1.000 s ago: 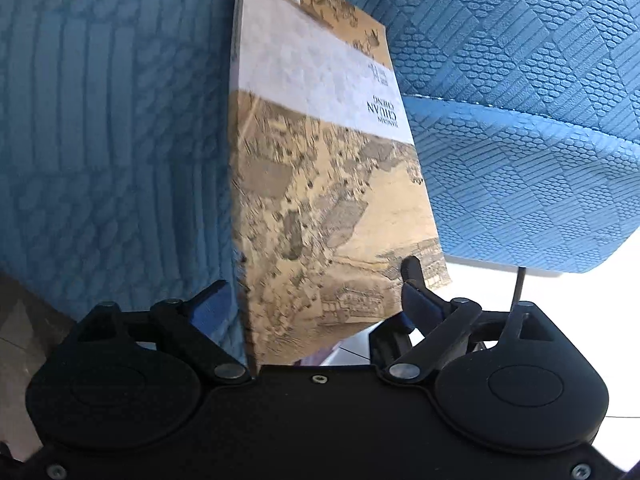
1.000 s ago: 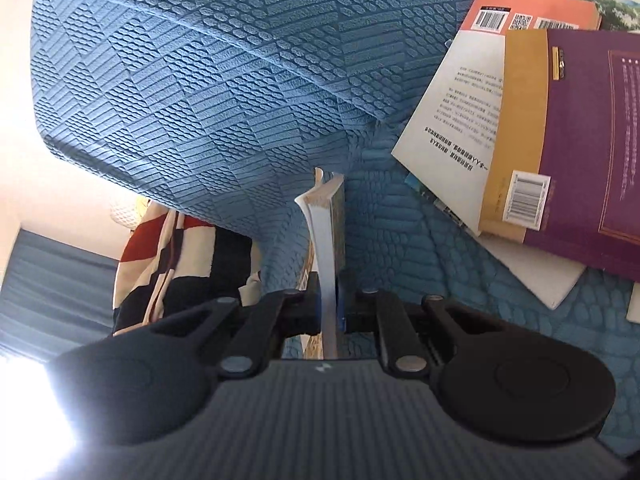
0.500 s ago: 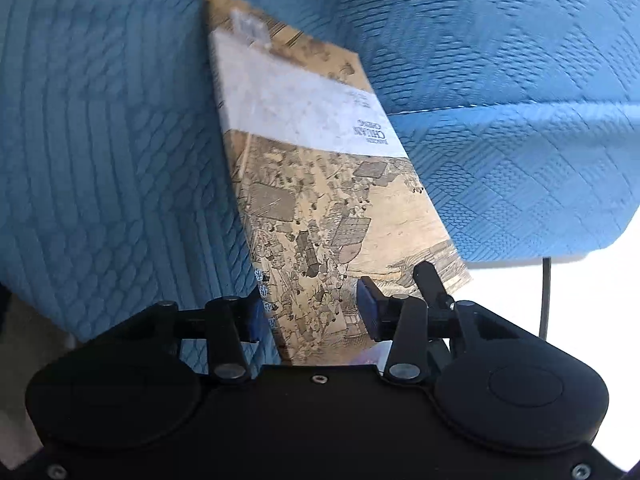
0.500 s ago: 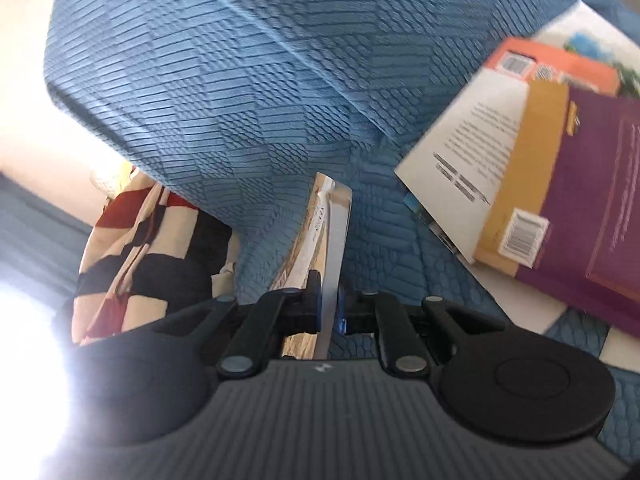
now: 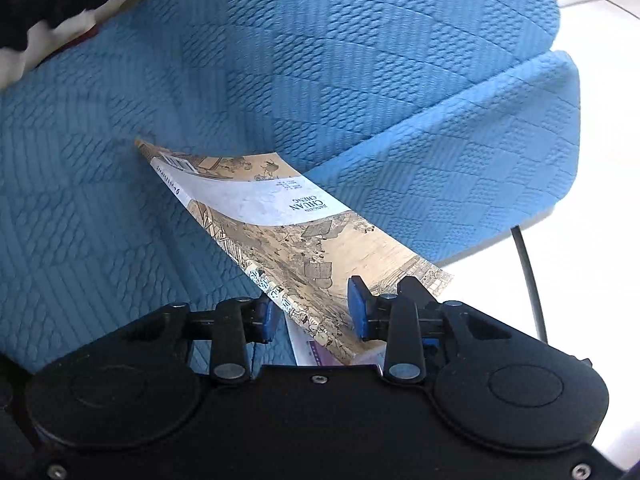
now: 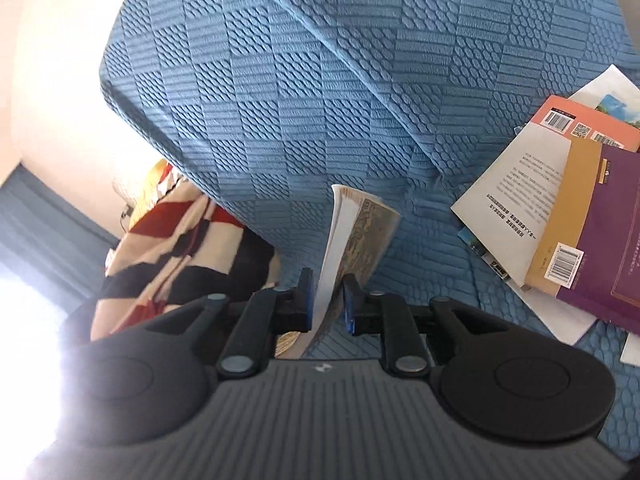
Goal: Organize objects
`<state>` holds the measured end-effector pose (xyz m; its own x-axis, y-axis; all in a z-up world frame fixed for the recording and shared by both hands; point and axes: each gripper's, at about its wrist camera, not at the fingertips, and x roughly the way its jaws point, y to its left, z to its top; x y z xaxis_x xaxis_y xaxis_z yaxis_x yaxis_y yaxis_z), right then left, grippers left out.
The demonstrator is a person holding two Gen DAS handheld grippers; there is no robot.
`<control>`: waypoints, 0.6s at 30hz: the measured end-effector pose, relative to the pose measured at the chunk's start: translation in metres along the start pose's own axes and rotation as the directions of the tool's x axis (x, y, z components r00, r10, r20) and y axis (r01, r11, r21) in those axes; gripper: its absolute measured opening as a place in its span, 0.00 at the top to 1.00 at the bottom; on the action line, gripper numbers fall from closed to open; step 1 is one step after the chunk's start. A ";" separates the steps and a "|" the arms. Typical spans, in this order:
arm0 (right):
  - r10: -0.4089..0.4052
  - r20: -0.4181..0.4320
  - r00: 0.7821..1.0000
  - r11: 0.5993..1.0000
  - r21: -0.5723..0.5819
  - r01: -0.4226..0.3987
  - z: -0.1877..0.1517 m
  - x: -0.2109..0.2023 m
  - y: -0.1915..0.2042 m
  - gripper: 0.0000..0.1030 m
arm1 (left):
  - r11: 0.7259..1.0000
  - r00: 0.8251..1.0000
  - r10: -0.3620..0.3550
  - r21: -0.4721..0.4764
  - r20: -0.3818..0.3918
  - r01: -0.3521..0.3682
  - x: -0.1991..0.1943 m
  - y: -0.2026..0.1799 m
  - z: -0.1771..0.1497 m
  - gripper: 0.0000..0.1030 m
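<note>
A: Nearest us, the left tool (image 5: 312,314) has the thin paperback with the tan old-painting cover (image 5: 304,240) between its blue pads (image 5: 357,309); its jaws are closing, one pad at the spine and the other against the cover.

B: And our right tool (image 6: 326,300) has the same paperback (image 6: 352,236) edge-on between its pads; those jaws are opening, and we see a gap on each side, so it no longer clamps.

A: Beyond that, the book slants over the blue textured sofa seat (image 5: 80,208); its far corner meets the fabric.

B: Farther right on the seat we see a loose pile of books (image 6: 560,216), a purple one on top; past the armrest lies a striped red, black and cream cloth (image 6: 172,236).
</note>
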<state>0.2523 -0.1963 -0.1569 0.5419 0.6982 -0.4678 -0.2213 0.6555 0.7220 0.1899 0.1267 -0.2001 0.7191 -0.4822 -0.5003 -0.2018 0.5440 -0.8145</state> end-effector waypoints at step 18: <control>-0.050 0.167 0.985 0.999 0.029 0.046 -0.024 -0.046 0.024 0.81 | 0.983 0.994 -0.049 0.173 -0.100 0.066 -0.016 -0.033 0.017 0.69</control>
<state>0.2027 -0.2058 -0.1302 0.6800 0.6064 -0.4121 -0.1723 0.6785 0.7141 0.1966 0.1287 -0.1605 0.6579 -0.5750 -0.4864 -0.0354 0.6216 -0.7826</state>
